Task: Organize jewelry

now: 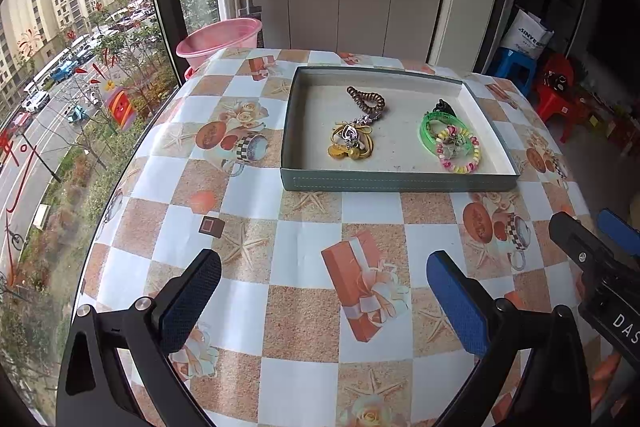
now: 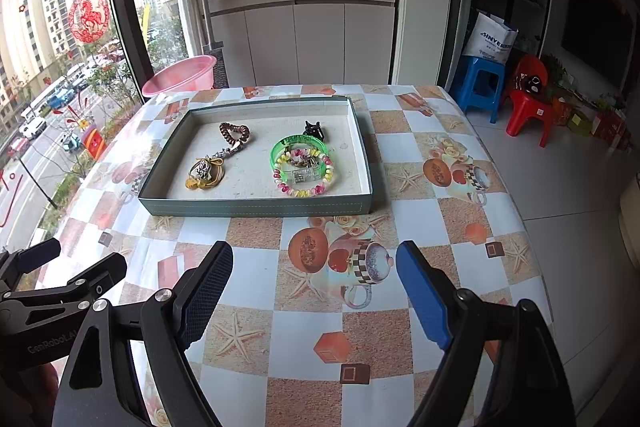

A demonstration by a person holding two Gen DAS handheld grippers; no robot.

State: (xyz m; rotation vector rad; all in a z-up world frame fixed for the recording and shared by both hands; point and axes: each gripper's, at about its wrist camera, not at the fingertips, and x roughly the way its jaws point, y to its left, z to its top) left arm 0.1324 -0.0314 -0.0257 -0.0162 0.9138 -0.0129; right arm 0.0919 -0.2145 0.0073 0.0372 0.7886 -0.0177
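Hovering low over the near half of the tabletop [image 1: 304,239], both tongs stand spread wide with nothing between the pads: left tongs [image 1: 324,291], right tongs [image 2: 314,289]. All visible jewelry lies inside the shallow grey-green tray [image 2: 256,207]. Left cluster: brown spiral hair tie [image 2: 234,133], silver chain piece [image 2: 229,151], yellow elastic with charm [image 2: 205,174], touching or overlapping. Right cluster: green bangle [image 2: 298,155] overlapping the pastel spiral bracelet [image 2: 304,179], black claw clip [image 2: 313,129] just behind.

Judgement: scene fits either items gathered and awaiting sorting, or sorting finished into two groups; the frames do not settle which. Any pick here calls for pinching one piece at a free edge, since pieces overlap and could drag neighbours.

Surface: glossy checked oilcloth, likely slippery under the light tray. Room: large window on the left, pink basin [image 2: 180,75] beyond the tabletop, white cabinets, plastic stools at right.
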